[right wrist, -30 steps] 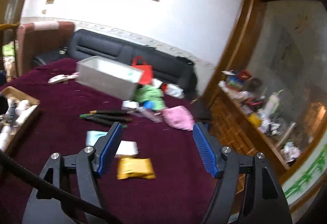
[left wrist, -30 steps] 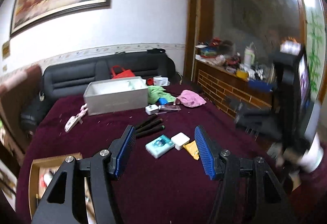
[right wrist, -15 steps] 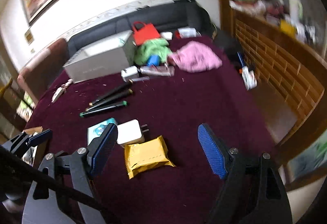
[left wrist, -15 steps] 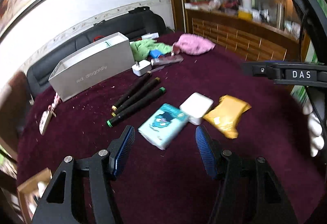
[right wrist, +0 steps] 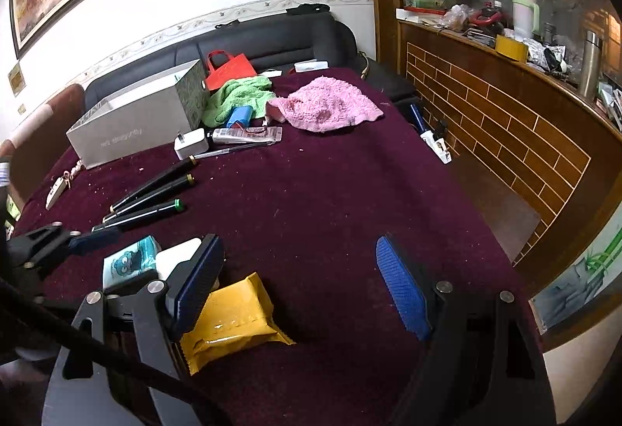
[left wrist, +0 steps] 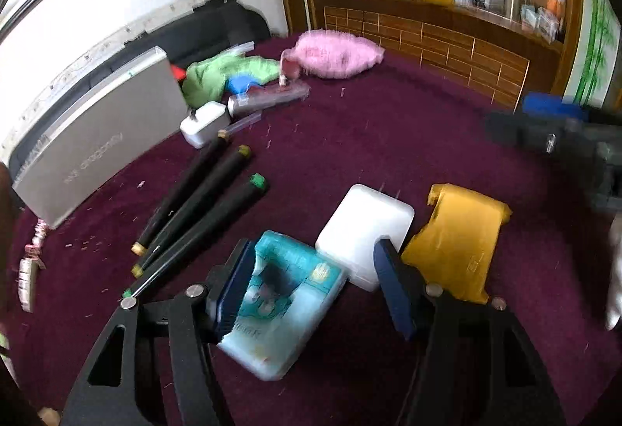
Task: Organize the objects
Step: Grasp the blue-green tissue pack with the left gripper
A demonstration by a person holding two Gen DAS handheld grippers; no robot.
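A teal tissue pack point(left wrist: 280, 301) lies on the maroon cloth between the open jaws of my left gripper point(left wrist: 311, 286), close to the left pad. A white charger block point(left wrist: 365, 227) and a yellow packet point(left wrist: 458, 239) lie right beside it. My right gripper point(right wrist: 299, 286) is open and empty, with the yellow packet point(right wrist: 229, 321) just by its left finger. The tissue pack point(right wrist: 130, 262) and the left gripper point(right wrist: 58, 239) show at the left of the right wrist view.
Three black markers point(left wrist: 194, 208) lie left of the pack. A grey box point(right wrist: 136, 123), a white plug point(right wrist: 190, 142), green cloth point(right wrist: 233, 95), pink towel point(right wrist: 326, 103) and a tube point(right wrist: 248, 134) lie further back. A brick-faced counter point(right wrist: 505, 123) stands right.
My left gripper has dropped down and forward until its jaws straddle the teal tissue pack. My right gripper has lowered toward the yellow packet. Both have stayed open.
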